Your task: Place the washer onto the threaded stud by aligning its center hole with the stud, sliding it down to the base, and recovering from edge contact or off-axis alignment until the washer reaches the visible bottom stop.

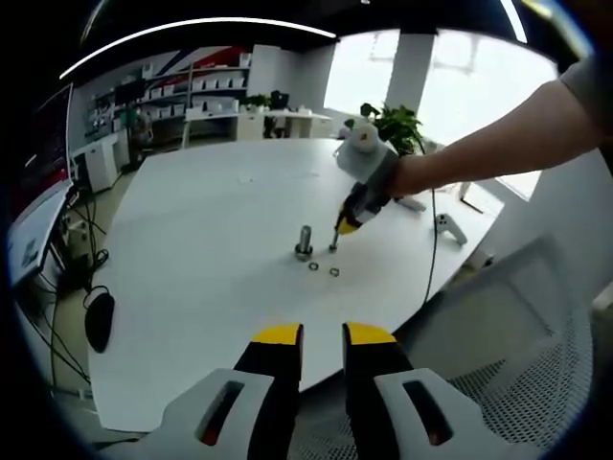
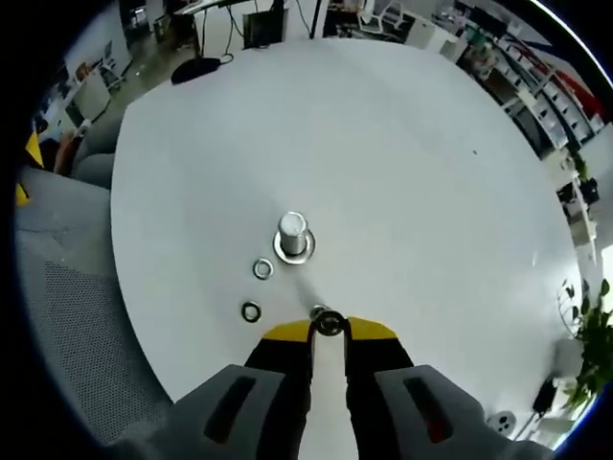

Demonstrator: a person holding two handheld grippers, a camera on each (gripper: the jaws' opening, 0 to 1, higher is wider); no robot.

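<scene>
The threaded stud (image 2: pixel 292 235) stands upright on the white table (image 2: pixel 402 172), so a washer must descend along its axis. The right gripper (image 2: pixel 329 331), angled down just short of the stud, pinches a washer (image 2: pixel 329 323) between its tips. Two spare rings (image 2: pixel 257 290) lie beside the stud. The left gripper (image 1: pixel 322 337) hangs well back from the stud, jaws slightly apart, empty.

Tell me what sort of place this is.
Likely an office or lab workspace: a large round white table, shelving with boxes along the far wall, a mesh office chair and a potted plant.

Left far; right near (shared stud (image 1: pixel 305 240)).
</scene>
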